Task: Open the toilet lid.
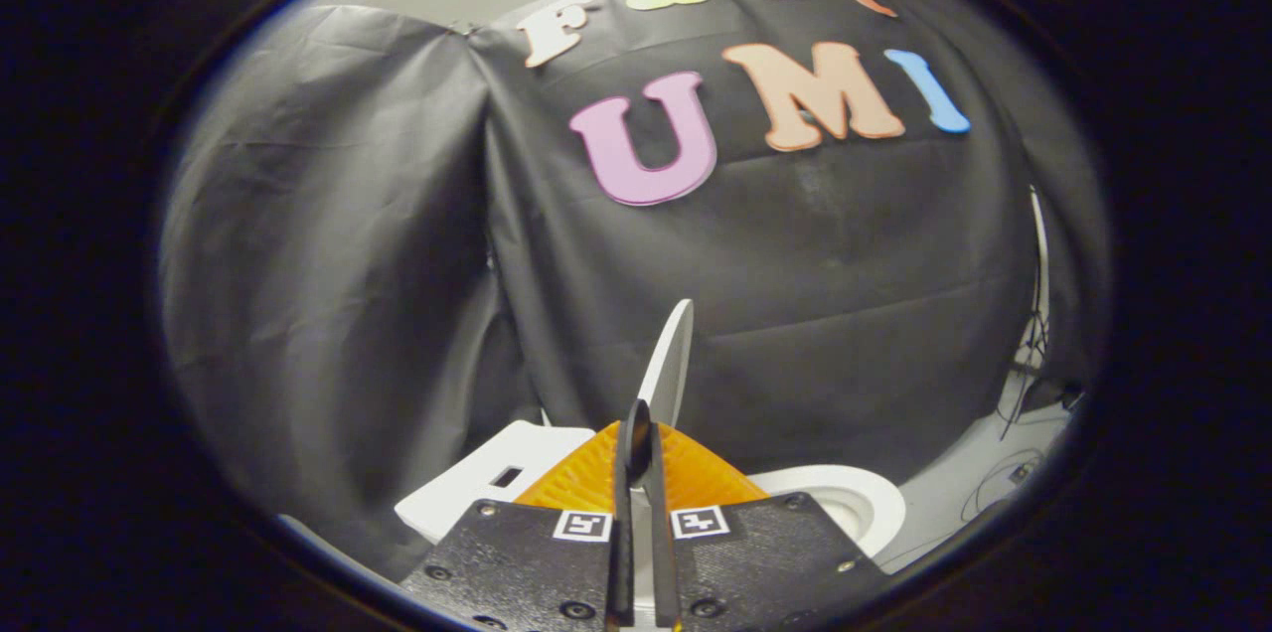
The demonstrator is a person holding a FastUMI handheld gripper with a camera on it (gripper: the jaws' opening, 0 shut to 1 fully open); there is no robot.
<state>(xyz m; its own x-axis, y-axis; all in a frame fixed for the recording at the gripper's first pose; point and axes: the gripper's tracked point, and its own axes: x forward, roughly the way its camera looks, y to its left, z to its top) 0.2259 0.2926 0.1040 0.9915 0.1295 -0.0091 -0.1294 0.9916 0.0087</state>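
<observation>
Now tongs [644, 453] clamp the upright lid [668, 369] above the bowl [845, 503].

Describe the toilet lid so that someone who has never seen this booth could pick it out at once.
Start at the black cloth wall and look down to the white toilet at its foot. The lid is the thin white panel standing nearly upright, edge-on, its lower edge between the gripper fingers, which are closed on it. Unlike the round seat ring and the boxy tank, it is a narrow raised blade.
</observation>
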